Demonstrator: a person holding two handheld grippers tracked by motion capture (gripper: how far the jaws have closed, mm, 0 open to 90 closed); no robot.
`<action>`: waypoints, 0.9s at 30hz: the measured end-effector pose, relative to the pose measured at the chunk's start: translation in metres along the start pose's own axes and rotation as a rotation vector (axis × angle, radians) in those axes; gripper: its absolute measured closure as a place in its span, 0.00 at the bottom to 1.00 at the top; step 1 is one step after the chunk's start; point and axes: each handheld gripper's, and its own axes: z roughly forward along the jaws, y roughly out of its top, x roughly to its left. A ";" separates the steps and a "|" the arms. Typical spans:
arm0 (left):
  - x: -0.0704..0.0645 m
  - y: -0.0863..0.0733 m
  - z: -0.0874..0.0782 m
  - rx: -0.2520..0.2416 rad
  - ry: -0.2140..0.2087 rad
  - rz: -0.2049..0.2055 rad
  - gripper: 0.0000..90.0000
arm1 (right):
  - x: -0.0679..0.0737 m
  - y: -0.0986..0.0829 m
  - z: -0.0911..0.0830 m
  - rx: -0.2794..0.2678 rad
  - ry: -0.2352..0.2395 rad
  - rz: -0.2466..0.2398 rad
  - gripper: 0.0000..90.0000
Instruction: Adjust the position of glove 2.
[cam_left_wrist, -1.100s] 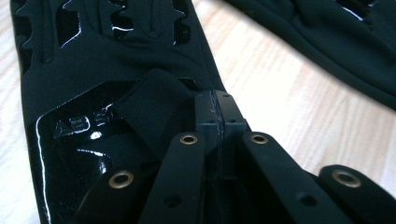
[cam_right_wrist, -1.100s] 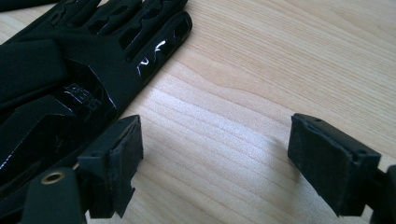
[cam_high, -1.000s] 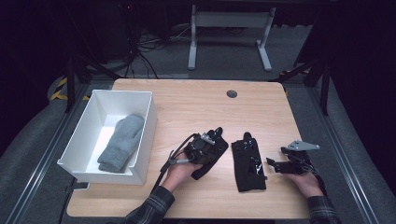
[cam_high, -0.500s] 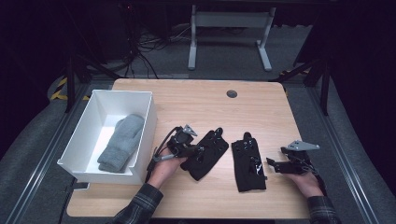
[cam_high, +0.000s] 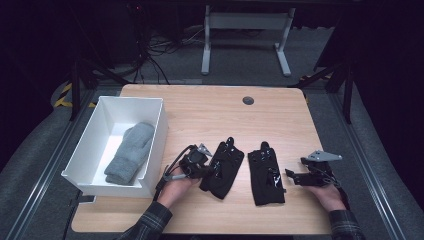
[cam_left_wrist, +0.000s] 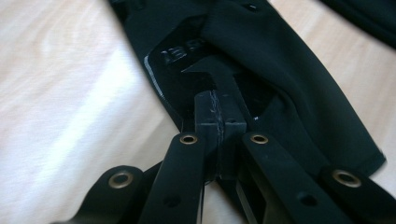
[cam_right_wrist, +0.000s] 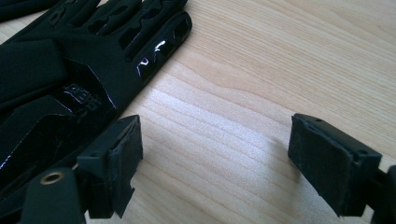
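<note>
White bin (cam_high: 156, 131) sits at far left of the table (cam_high: 210, 115), w/ a grey mitten (cam_high: 130, 153) lying inside, along the bin's length. Just right of the bin's near corner, the left hand (cam_high: 175, 186) holds the left gripper (cam_high: 206, 171). Its jaws are pressed together; in the left gripper view the pads (cam_left_wrist: 207, 117) meet over the edge of the left black glove (cam_left_wrist: 289, 88), and a bit of cuff fabric seems pinched betw. them. That glove (cam_high: 223, 168) lies flat on the wood, tilted, fingers pointing away and to the right, approx. mid-table near the front edge.

Next right, the right black glove (cam_high: 266, 171) lies flat, fingers pointing away, just beside the first but not touching it. Right gripper view shows its finger ends (cam_right_wrist: 140, 28) at upper left, shiny print on them.

Far right, the right hand (cam_high: 330, 196) holds the right gripper (cam_high: 292, 176), jaws spread wide, bare wood betw. them (cam_right_wrist: 215, 149), gripping nothing. Its tips point toward the right glove's edge, near it but apart.
</note>
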 end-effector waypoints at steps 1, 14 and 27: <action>-0.004 0.000 0.001 0.002 -0.008 0.006 1.00 | 0.000 0.000 0.000 0.000 -0.001 0.000 0.20; -0.002 0.011 -0.005 -0.075 0.028 -0.014 0.82 | 0.000 0.000 0.000 0.000 0.000 0.000 0.20; 0.012 0.013 0.014 -0.071 0.059 -0.074 0.74 | 0.000 0.000 0.000 0.000 0.001 -0.001 0.20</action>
